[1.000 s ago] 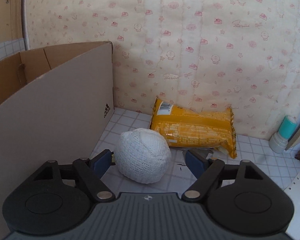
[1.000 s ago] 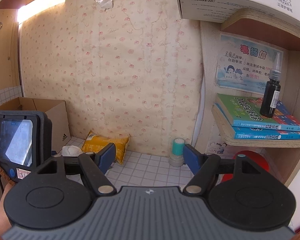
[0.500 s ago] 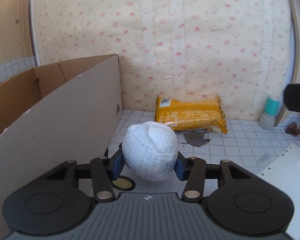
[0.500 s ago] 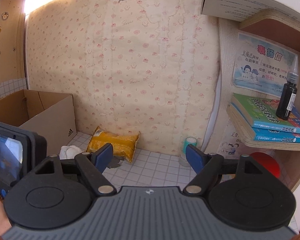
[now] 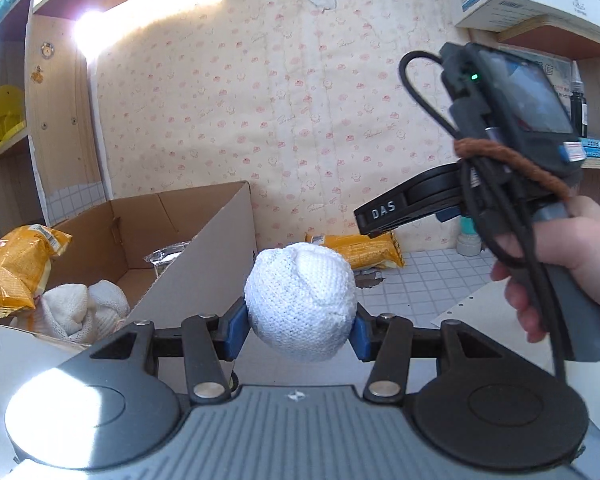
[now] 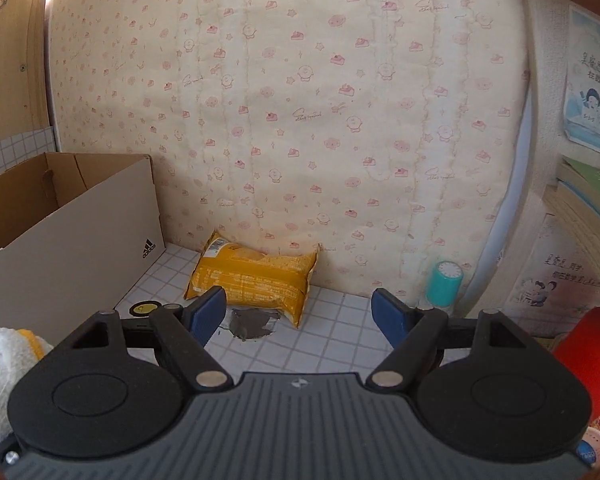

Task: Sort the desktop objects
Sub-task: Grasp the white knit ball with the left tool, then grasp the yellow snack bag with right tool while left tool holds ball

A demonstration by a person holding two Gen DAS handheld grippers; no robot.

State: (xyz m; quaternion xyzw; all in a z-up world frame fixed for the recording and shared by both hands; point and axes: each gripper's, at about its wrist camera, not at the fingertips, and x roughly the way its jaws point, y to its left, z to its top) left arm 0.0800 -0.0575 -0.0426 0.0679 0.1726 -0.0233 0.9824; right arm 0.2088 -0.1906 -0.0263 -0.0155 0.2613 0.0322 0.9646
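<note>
A white knitted ball (image 5: 300, 300) hangs off the tiles, with my left gripper (image 5: 298, 332) shut on it, blue pads pressed into both its sides. It sits level with the near wall of the cardboard box (image 5: 204, 256). My right gripper (image 6: 298, 312) stands open and empty just in front of a yellow snack bag (image 6: 252, 280) that lies against the wallpapered wall. In the left wrist view a hand (image 5: 572, 264) holds that right gripper, one black finger (image 5: 380, 214) reaching over the same bag (image 5: 356, 250).
The box holds another yellow snack bag (image 5: 16, 272), white cloth (image 5: 80, 308) and a silver packet (image 5: 166, 254). A teal-capped bottle (image 6: 444, 284) stands at the wall, with a yellow-black disc (image 6: 144, 308), a grey patch (image 6: 252, 322) and a paper sheet (image 5: 480, 312) nearby. Shelves rise on the right.
My left gripper closed on the white ball, lifted it off the tiles and swung left, bringing the box's inside into view. The right gripper came closer to the yellow bag.
</note>
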